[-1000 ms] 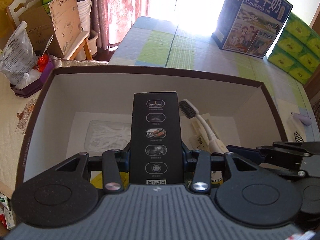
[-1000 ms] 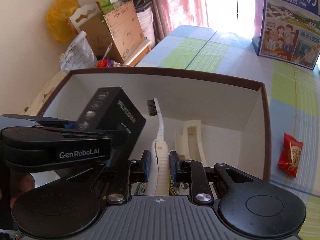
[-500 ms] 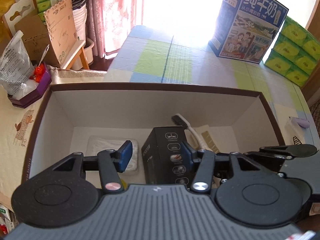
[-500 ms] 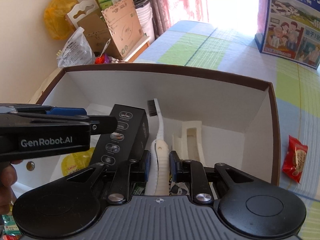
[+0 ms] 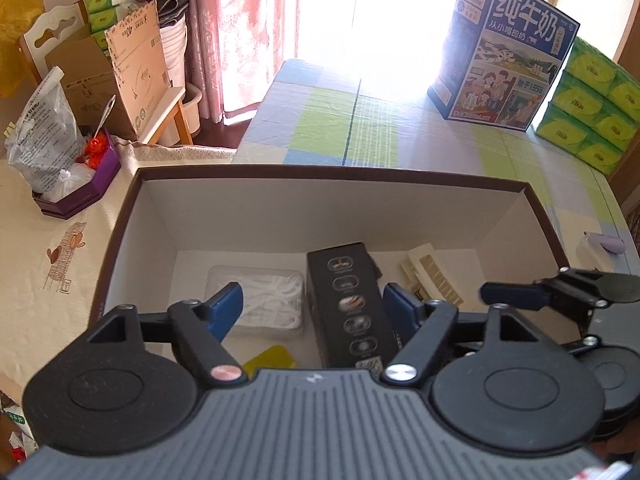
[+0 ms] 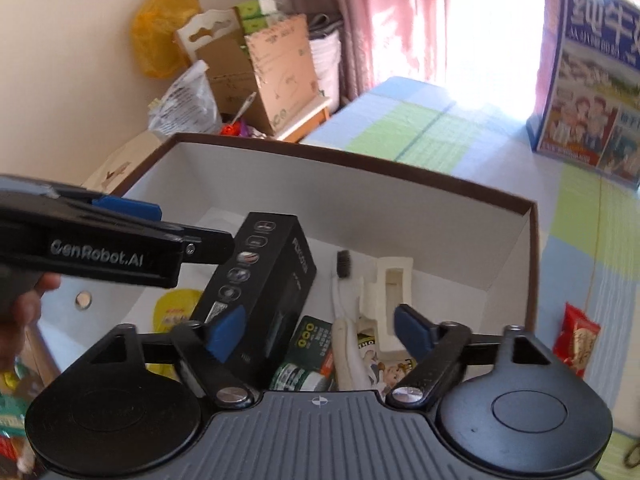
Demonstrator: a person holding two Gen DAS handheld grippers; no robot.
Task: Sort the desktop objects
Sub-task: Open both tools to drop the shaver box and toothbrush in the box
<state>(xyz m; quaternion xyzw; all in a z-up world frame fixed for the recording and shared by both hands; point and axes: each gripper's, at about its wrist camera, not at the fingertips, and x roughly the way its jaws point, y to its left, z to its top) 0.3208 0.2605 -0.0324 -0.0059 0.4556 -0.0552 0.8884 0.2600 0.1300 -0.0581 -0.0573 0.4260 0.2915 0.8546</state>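
Left wrist view: both tools, left tool (image 5: pixel 310 310) and right tool (image 6: pixel 320 330), hang released above the storage box (image 5: pixel 332 172); black carton (image 5: pixel 352 304) and toothbrush (image 6: pixel 343 300) lie inside, apparently sorted.

Left gripper (image 5: pixel 314 306) jaws spread wide above the brown-rimmed box (image 5: pixel 328 171), holding nothing. Black carton (image 5: pixel 350 306) lies flat on box floor between the blue pads; clear plastic case (image 5: pixel 260 300) just left of it, cream tray (image 5: pixel 434 276) right. Right gripper (image 5: pixel 520 296) at right edge.
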